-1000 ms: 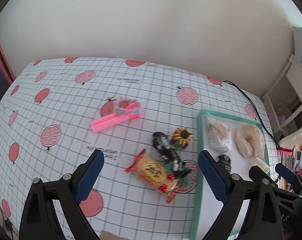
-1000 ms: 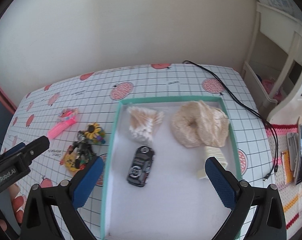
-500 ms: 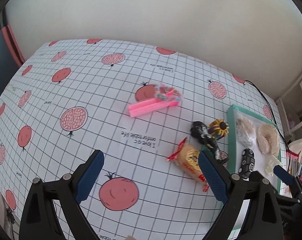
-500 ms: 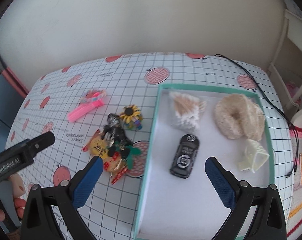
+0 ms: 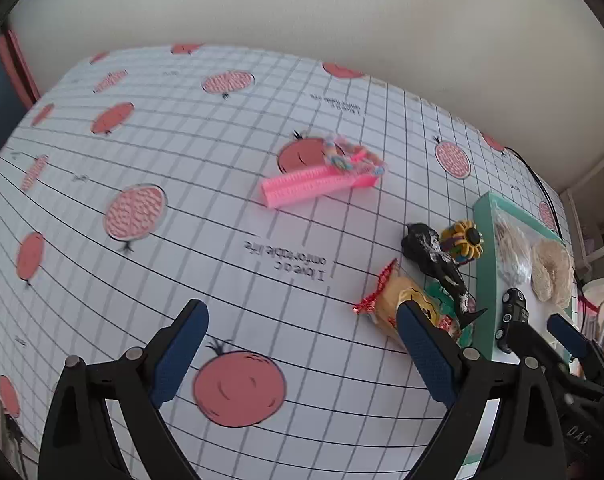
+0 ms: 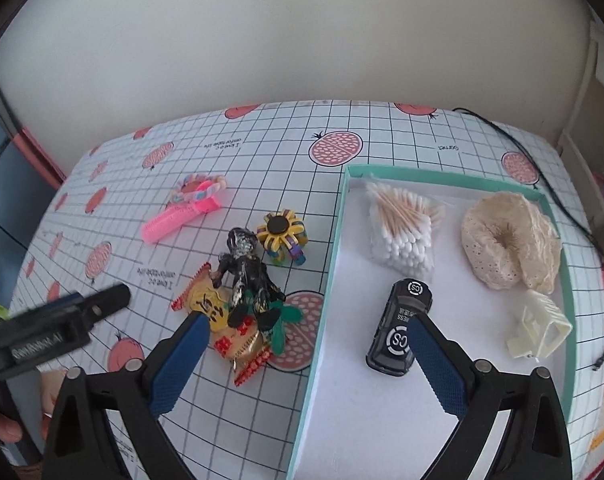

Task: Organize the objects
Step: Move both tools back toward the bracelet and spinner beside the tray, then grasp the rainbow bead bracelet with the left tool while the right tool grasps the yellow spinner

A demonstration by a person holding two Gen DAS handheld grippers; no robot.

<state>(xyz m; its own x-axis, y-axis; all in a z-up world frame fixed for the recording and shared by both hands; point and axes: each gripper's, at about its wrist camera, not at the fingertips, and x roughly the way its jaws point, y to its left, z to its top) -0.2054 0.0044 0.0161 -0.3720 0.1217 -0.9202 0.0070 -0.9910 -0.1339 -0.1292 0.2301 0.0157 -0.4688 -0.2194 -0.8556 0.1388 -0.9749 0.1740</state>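
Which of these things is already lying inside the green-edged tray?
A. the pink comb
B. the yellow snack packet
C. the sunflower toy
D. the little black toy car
D: the black toy car lies on the white floor of the tray, beside the bag of cotton swabs; the other three things lie on the checked tablecloth outside its rim.

A home room: a pomegranate-print tablecloth [image 6: 342,128] ahead of the claw, white wooden furniture [image 6: 594,92] to its right.
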